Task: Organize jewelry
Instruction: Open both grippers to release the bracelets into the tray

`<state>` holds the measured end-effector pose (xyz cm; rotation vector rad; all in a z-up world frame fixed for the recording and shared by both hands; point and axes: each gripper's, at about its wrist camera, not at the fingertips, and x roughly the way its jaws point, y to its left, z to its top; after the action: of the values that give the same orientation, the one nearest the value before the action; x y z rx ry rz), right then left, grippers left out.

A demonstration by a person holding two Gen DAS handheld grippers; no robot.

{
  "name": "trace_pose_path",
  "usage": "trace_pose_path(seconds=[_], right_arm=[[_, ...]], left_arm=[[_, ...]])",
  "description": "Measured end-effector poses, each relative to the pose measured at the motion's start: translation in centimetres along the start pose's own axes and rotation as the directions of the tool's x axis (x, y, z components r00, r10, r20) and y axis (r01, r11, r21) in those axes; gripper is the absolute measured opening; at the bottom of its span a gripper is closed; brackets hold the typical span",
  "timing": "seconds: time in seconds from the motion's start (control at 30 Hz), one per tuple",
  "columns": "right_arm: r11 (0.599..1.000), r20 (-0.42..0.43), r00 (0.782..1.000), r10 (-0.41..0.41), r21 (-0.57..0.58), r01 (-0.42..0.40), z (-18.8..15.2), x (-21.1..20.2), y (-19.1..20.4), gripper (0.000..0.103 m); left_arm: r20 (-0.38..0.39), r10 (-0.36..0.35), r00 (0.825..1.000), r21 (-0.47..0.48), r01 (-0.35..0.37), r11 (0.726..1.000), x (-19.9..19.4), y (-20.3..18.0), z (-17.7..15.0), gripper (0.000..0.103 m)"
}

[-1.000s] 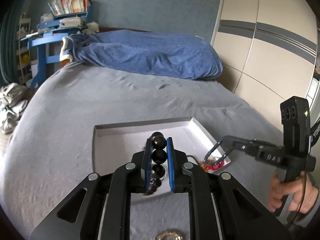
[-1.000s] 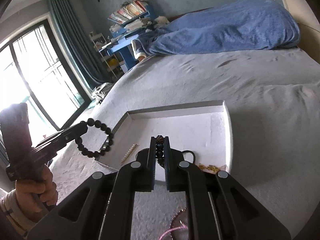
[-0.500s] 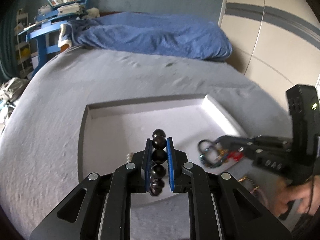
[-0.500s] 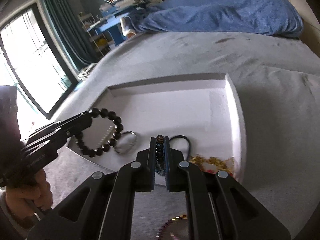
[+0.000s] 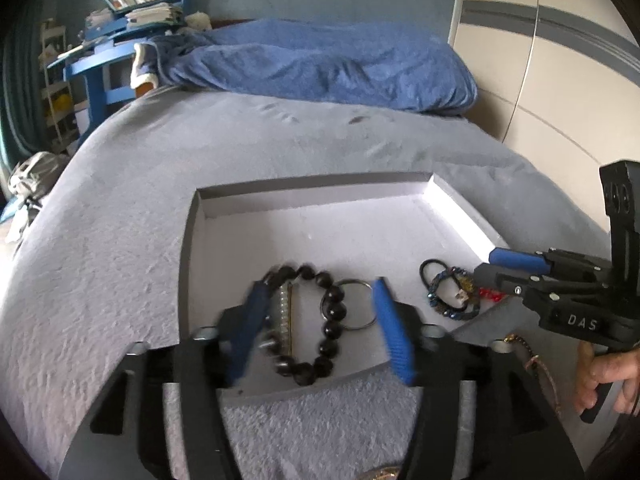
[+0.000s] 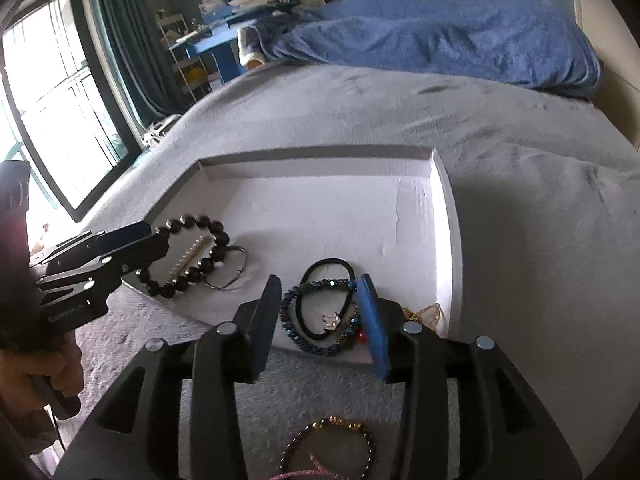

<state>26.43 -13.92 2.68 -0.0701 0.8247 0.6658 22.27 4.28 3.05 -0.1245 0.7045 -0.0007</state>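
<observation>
A white tray [image 5: 312,184] lies on the grey bed. In the left wrist view my left gripper [image 5: 320,286] hangs low over its near left part, jaws opening. The black bead bracelet [image 5: 334,312] lies loose on the tray floor between them, touching neither pad, beside a pearl bar [image 5: 284,312] and a silver ring [image 5: 352,304]. In the right wrist view my right gripper [image 6: 319,282] is over the near right part, jaws opening too. A blue bead bracelet [image 6: 292,320] and a black hair tie [image 6: 328,264] lie free between its fingers.
A gold chain [image 6: 424,314] sits in the tray's near right corner. More bracelets [image 6: 332,440] lie on the bed in front of the tray. A blue duvet [image 5: 320,64] is bunched at the far end; a wardrobe [image 5: 560,80] stands right and a window [image 6: 52,112] left.
Both grippers sank toward the tray and opened. The black bead bracelet and the blue bead bracelet left the pads and now lie on the tray floor.
</observation>
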Motion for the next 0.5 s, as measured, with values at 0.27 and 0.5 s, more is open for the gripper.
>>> trace_pose_path(seconds=[0.27, 0.5], right_arm=[[1.0, 0.088, 0.996, -0.011, 0.018, 0.01, -2.4, -3.8, -0.8, 0.062], [0.996, 0.1, 0.995, -0.027, 0.086, 0.018, -5.5, -6.3, -2.7, 0.068]], left_arm=[[0.051, -0.008, 0.999, -0.027, 0.009, 1.0, -2.9, 0.7, -1.2, 0.077], [0.054, -0.021, 0.998, -0.033, 0.023, 0.999, -5.0, 0.7, -3.7, 0.078]])
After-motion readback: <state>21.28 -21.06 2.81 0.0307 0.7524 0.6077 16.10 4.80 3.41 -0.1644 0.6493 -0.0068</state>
